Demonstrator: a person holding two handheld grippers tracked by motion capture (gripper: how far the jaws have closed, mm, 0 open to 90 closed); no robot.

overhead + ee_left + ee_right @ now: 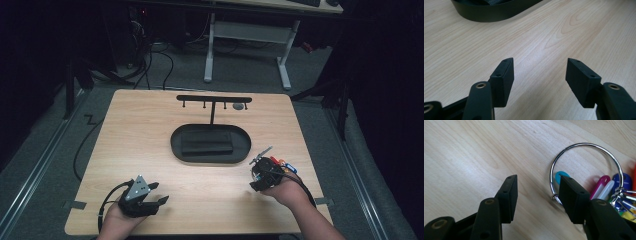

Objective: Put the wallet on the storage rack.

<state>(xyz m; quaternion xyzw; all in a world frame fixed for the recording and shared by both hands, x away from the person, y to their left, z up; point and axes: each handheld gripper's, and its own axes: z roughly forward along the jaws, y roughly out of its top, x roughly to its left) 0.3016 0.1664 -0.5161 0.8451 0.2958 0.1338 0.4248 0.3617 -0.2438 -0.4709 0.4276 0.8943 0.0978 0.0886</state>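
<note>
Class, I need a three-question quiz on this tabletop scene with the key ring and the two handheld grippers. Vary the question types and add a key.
1. True or false: the right gripper has its pads clamped on the metal key ring.
2. Multiple choice: in the right gripper view, where does the ring lie against that gripper's jaws? A) squarely between both; B) at the right-hand jaw, which covers part of it; C) far beyond the left-hand jaw.
3. Fill in: the black oval tray holds a dark ____ block.

Key
1. False; the jaws stand apart over bare table.
2. B
3. rectangular
</note>
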